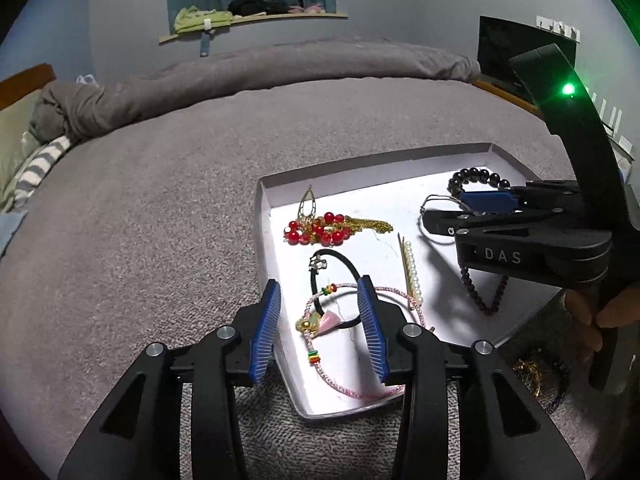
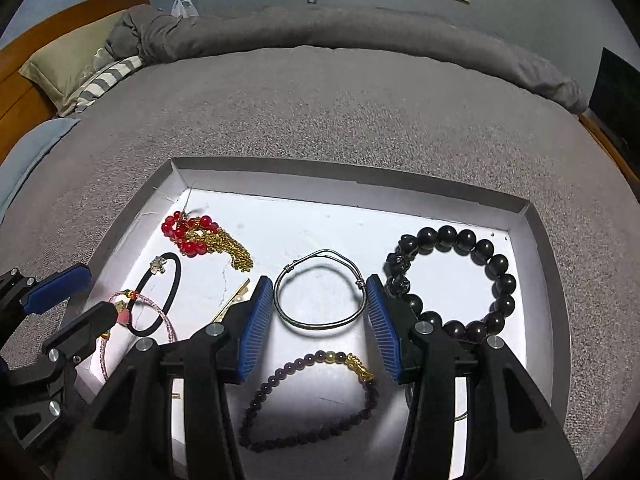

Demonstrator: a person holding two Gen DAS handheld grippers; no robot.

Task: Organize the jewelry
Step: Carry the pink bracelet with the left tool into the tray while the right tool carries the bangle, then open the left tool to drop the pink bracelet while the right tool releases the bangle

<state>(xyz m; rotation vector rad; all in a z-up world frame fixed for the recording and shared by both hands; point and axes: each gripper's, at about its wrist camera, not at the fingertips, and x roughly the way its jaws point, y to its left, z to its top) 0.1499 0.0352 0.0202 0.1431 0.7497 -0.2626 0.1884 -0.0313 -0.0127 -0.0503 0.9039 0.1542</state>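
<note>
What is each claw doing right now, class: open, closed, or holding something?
Left claw: open, nothing gripped, above the pink braided cord bracelet.
Right claw: open, straddling the thin silver wire bangle, not clamped.

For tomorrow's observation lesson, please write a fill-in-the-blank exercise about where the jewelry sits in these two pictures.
1. All the jewelry lies in a white tray on a ____ blanket.
2. The silver wire bangle lies between the blue pads of the ____ claw.
3. The black hair tie crosses a braided ____ bracelet.
4. The gold chain is tangled with ____ beads.

Missing words: grey; right; pink; red
</note>
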